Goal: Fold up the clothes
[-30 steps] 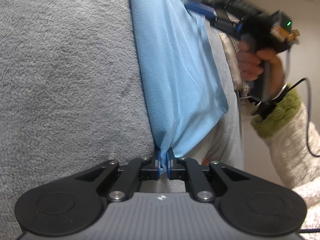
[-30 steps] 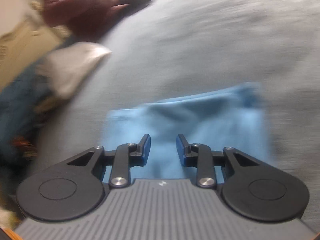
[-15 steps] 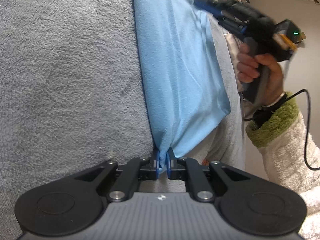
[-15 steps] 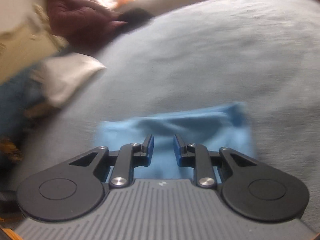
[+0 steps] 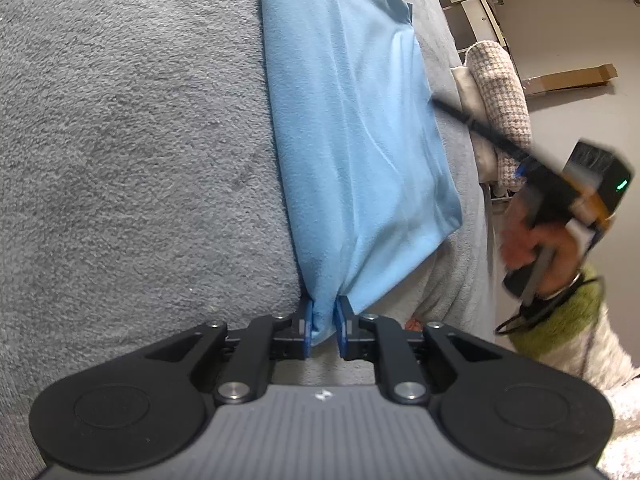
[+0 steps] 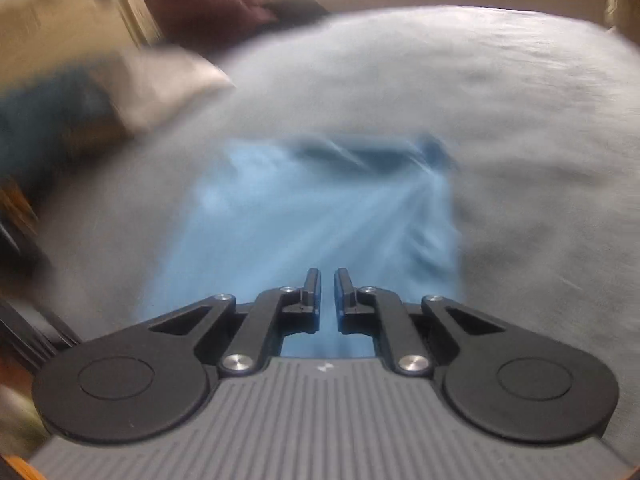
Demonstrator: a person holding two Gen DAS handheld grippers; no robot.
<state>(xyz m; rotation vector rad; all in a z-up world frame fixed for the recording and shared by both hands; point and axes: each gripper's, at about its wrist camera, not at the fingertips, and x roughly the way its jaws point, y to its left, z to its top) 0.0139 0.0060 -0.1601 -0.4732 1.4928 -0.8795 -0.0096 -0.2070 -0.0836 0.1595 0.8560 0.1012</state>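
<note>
A light blue cloth [image 5: 352, 152] lies folded in a long strip on the grey blanket [image 5: 132, 160]. Its near corner sits between the blue pads of my left gripper [image 5: 325, 330], whose jaws are opening and stand slightly off the fabric. My right gripper [image 5: 520, 169], blurred by motion in a person's hand [image 5: 524, 240], hovers off the cloth's right side past the bed edge. In the right wrist view the right gripper [image 6: 328, 280] looks down on the blue cloth [image 6: 304, 216]. Its jaws are closing to a thin slit with nothing between them.
A checked beige cushion [image 5: 500, 92] and a pale pillow lie beyond the bed's right edge, with a shelf frame and a cardboard strip [image 5: 568, 80] on the floor behind. A dark red garment [image 6: 200, 0] and a pale pillow [image 6: 160, 84] lie at the far left.
My left jaws have parted a little around the cloth corner. The right gripper left the cloth's far end, swung down to the right and rolled, and its jaws narrowed.
</note>
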